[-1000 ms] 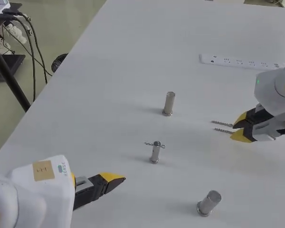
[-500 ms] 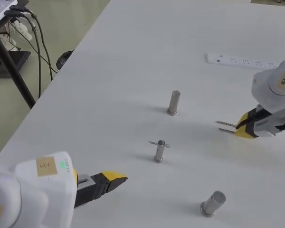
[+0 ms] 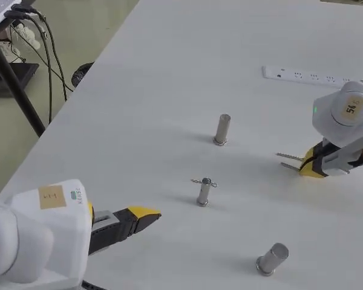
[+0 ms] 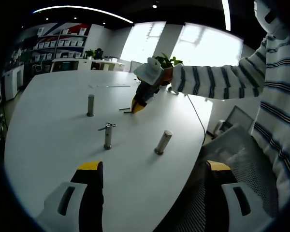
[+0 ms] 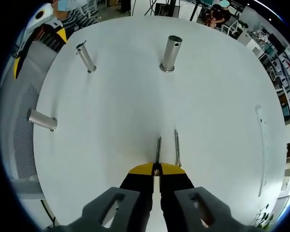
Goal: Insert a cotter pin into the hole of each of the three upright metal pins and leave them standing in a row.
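Your right gripper [image 5: 157,170] has tipped steeper over the table [image 3: 169,72], jaws pinched on what seems one cotter pin [image 5: 158,149], a spare cotter pin [image 5: 176,145] just beside; only the middle metal pin [image 3: 204,192] is fitted, two remain; your left gripper [image 4: 153,169] gapes wide.

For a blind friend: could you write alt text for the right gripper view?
The right gripper is shut on a cotter pin, a second cotter pin lying beside it on the white table; three metal pins stand beyond.
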A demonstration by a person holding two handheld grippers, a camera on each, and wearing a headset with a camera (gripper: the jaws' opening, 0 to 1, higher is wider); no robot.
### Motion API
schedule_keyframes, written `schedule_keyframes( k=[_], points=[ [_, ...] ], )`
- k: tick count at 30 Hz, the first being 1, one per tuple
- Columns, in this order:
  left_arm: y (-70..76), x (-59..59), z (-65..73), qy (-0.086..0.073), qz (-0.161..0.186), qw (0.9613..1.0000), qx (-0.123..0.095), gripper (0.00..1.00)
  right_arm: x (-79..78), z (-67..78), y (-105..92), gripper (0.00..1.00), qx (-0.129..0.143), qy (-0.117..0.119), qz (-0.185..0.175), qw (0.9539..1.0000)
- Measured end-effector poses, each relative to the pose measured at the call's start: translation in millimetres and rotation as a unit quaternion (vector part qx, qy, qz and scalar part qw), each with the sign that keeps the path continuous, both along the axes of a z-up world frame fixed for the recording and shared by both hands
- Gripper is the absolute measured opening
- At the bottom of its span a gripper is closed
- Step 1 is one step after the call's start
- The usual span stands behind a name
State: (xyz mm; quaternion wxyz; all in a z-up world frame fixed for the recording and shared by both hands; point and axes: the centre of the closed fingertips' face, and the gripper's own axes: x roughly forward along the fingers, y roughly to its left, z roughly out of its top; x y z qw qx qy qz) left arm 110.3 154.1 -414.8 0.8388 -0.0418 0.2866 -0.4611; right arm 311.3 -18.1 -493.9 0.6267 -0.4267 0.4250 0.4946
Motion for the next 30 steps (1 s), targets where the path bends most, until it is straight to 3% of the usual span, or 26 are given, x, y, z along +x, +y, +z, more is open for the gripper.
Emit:
schedule_keyframes(
  k=[7, 11, 14, 23, 30],
  points=[
    [0.0, -2.7, -1.5, 0.003, -0.005, 1.0000, 0.001, 0.85, 0.3, -0.2, 0.9, 0.00, -0.009, 0.006, -0.006, 0.9999],
    [0.5, -3.1, -2.4, 0.004, -0.006, 1.0000, 0.002, 0.85, -0.5, -0.3, 1.4, 0.00, -0.020, -0.008, 0.024, 0.9995],
    [1.3, -2.2, -2.0, 0.002, -0.005, 1.0000, 0.001, 0.85, 0.3, 0.1, 0.4, 0.00, -0.009, -0.003, 0.006, 0.9999],
    [-0.4, -1.8, -2.7, 0.001, -0.009, 1.0000, 0.002, 0.84, -1.6, -0.3, -0.1, 0.00, -0.015, -0.010, 0.016, 0.9997],
    [-3.6, -2.8, 0.9, -0.005, -0.014, 0.9999, 0.002, 0.84, -2.2, 5.4, -1.2, 0.00, -0.004, -0.015, -0.014, 0.9998]
  ],
)
